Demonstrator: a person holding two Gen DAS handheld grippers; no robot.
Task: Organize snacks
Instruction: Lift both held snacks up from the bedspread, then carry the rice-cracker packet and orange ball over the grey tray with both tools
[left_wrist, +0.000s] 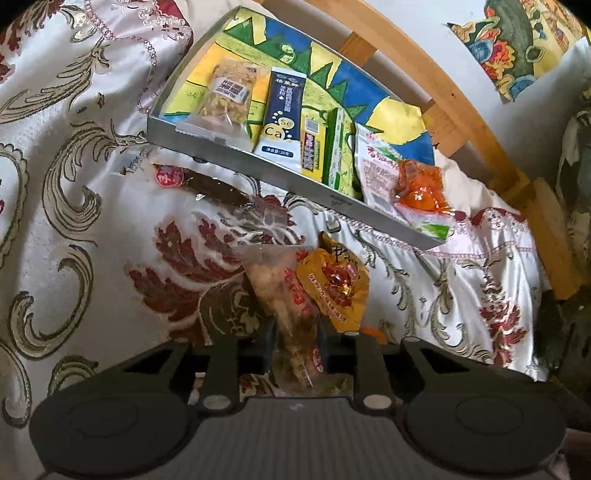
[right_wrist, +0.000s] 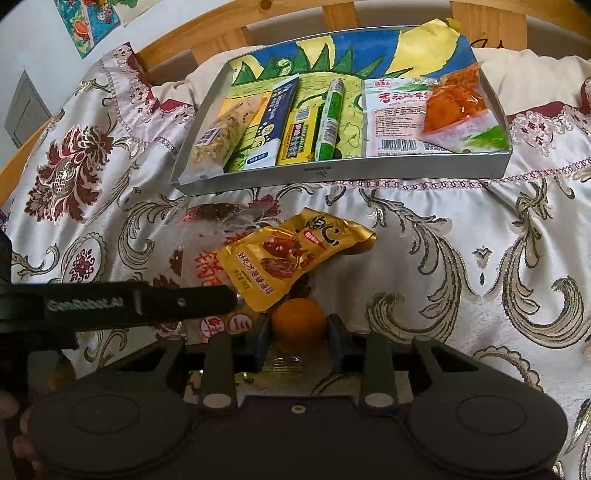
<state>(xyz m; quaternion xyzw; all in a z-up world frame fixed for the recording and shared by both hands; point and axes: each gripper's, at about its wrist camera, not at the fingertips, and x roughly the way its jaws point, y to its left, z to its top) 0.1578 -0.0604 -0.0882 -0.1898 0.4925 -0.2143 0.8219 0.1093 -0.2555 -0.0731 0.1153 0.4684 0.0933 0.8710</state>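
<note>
A silver tray with a painted lining lies on the bedspread and holds several snack packets in a row. In front of it lie a gold packet and a clear packet with red print. My left gripper is shut on the near end of the clear packet. My right gripper is shut on a round orange snack in clear wrap, just below the gold packet. The left gripper reaches in from the left of the right wrist view.
A clear packet with a dark brown snack lies near the tray's front left corner. The floral bedspread is rumpled. A wooden headboard runs behind the tray. A hand shows at lower left.
</note>
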